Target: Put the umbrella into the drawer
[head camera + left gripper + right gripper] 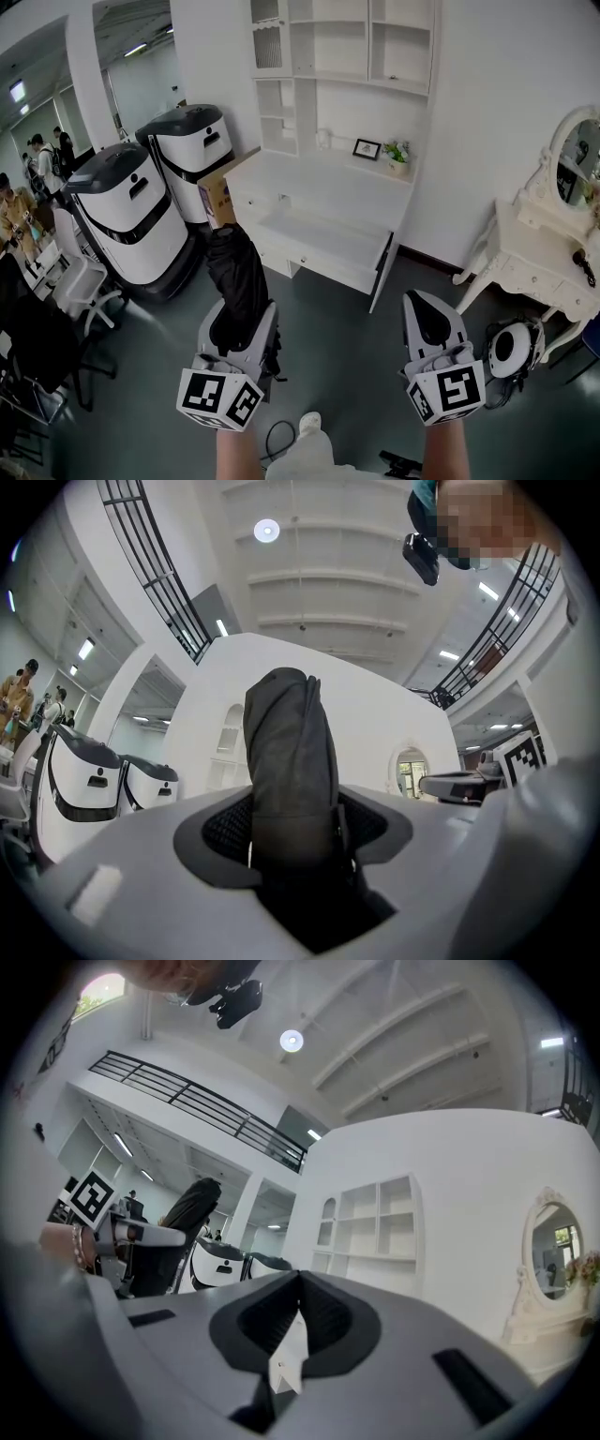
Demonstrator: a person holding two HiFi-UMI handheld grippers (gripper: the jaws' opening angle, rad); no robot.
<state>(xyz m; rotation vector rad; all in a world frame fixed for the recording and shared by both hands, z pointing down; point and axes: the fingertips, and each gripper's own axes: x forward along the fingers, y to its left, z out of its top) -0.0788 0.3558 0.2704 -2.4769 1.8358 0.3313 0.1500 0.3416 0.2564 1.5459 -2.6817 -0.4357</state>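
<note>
A folded black umbrella [236, 272] stands up out of my left gripper [239, 319], which is shut on its lower part; in the left gripper view the umbrella [289, 761] fills the gap between the jaws. My right gripper [431, 323] is held beside it at the right, shut with nothing between the jaws, which meet at the tips [298, 1283]. From the right gripper view the umbrella [183, 1218] shows at the left. Ahead stands a white desk [319, 178] whose drawer [323, 239] is pulled open, and both grippers are well short of it.
Two white-and-black machines [122, 211] [192, 150] and a cardboard box [217, 192] stand left of the desk. A white dressing table with a mirror [553, 253] is at the right, with a round white device [511, 349] on the floor. White chairs and people are at the far left.
</note>
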